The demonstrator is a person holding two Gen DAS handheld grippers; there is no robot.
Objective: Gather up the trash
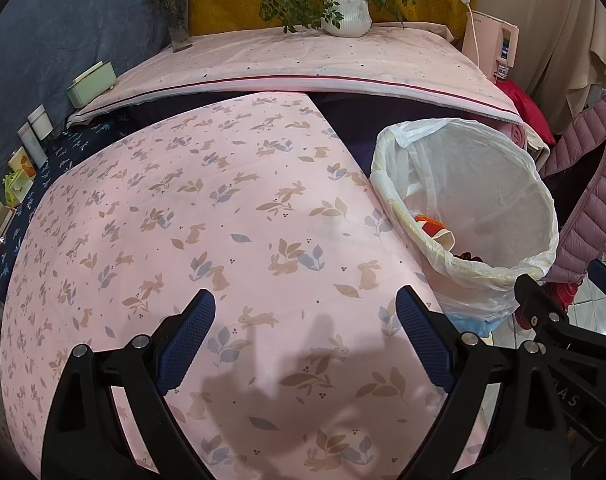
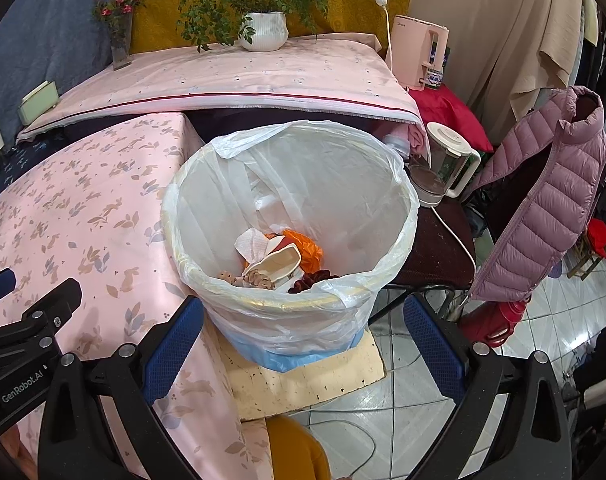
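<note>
The left gripper [image 1: 306,312] is spread wide, its blue ribbed fingers [image 1: 189,336] released and grasping nothing, hovering over the pink cloth with its rabbit-and-leaf print [image 1: 207,216] that covers the table. The right gripper [image 2: 303,320] is likewise splayed and empty, its fingers [image 2: 174,344] framing the near rim of the trash bin [image 2: 291,312] without touching it.

The bin is round, lined with a thin, crinkled translucent white bag [image 2: 323,168] folded over its rim, and stands on a stained cream slab [image 2: 303,380] on the tiled floor — just beside the table's right edge. The collected trash sits at its bottom: crumpled white tissue [image 2: 253,244], a cream paper cup [image 2: 279,262] lying on its side, an orange wrapper [image 2: 307,246], dark red scraps [image 2: 313,278] and small brown bits [image 2: 259,278].

The cloth's surface is smooth, and open from the near edge to the far corner. Beyond it lies a higher, pale pink speckled surface [image 1: 303,60] bearing a ribbed white plant pot [image 1: 347,16] and a glass vase of red flowers [image 1: 177,20]. Right of the bin the room is tighter — a glass kettle [image 2: 443,168] on a dark stool and a quilted mauve jacket [image 2: 543,200] hanging close.
</note>
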